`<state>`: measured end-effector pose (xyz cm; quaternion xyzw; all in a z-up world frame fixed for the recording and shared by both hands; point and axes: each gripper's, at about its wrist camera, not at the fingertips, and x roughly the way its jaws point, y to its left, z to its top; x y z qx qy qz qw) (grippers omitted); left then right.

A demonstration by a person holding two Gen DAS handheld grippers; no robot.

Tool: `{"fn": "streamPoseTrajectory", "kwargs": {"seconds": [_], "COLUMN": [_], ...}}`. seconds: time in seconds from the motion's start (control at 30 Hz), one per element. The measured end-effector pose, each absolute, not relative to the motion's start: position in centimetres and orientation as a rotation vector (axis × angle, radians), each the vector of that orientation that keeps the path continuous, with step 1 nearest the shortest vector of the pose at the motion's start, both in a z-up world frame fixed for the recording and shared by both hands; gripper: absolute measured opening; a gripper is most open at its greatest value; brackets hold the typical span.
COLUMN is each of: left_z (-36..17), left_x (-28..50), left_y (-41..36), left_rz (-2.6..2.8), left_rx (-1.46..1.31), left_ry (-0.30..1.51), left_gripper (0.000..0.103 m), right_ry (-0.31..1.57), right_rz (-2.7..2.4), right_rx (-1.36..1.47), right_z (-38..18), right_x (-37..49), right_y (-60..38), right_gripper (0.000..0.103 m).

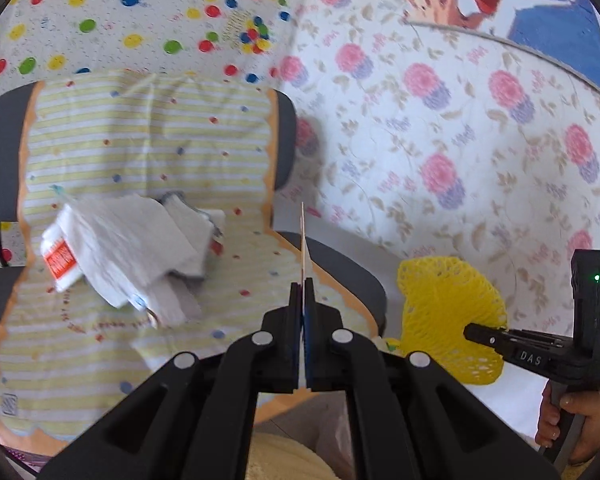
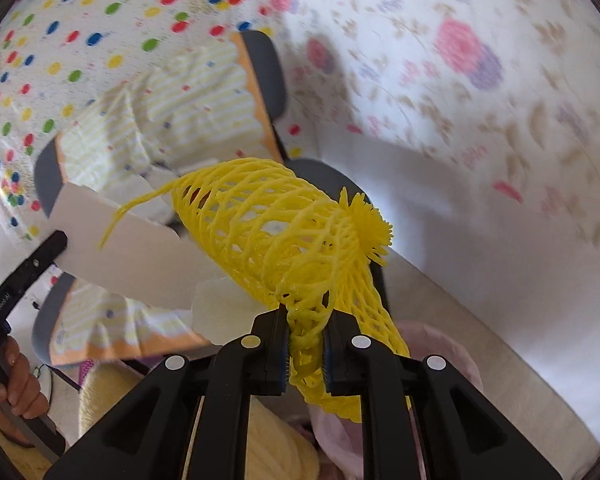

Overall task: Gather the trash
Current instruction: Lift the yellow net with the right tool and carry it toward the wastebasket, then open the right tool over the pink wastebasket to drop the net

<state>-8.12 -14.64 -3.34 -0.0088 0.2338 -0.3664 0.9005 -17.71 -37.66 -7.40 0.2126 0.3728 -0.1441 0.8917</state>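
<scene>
My left gripper [image 1: 303, 285] is shut on a thin white card [image 1: 303, 240], seen edge-on between its pads. In the right wrist view the same card [image 2: 132, 256] shows as a flat white sheet sticking out of the left gripper [image 2: 58, 240]. My right gripper [image 2: 306, 316] is shut on a yellow foam fruit net [image 2: 284, 236], whose bunched end is pinched between the pads. From the left wrist view the net [image 1: 448, 308] hangs at the right gripper [image 1: 470, 330], to the right of the chair. White tissues and packets [image 1: 128, 248] lie on the chair seat.
The grey chair [image 1: 4, 152] wears a yellow-striped cover [image 1: 152, 136]. Behind it hang a polka-dot cloth [image 1: 100, 20] and a floral cloth [image 1: 460, 140]. A pale pink bag [image 2: 440, 344] and a cream fuzzy surface [image 2: 276, 440] lie below the grippers. A hand [image 2: 16, 384] grips the left handle.
</scene>
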Motion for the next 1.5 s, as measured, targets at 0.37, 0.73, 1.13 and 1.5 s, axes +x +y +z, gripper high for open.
{"fn": "streamPoseTrajectory", "kwargs": {"seconds": [0.37,0.73,1.13,1.5], "left_z": [-6.6,-7.9,-8.2,-11.9], "left_x": [-10.4,-10.4,-10.8,-13.1], "left_y": [-17.7,-19.8,-23.0,-30.5], "left_rz": [-0.86,-0.918,-0.992,-1.105], "left_rx": [0.008,0.028,0.064,0.239], "left_ry": [0.546,0.616,0.653,0.723], "left_gripper": [0.0,0.0,0.0,0.0], "right_ry": [0.97,0.978,0.893,0.794], "right_rz": [-0.449,-0.459,-0.488,-0.544], "right_rx": [0.606,0.637,0.598,0.578], "right_z": [-18.2,-19.1,-16.4,-13.5], "right_x": [-22.0,-22.7,-23.1,-25.5], "right_y": [-41.2,-42.6,-43.4,-45.8], "right_gripper": [0.025,0.068,0.076,0.077]}}
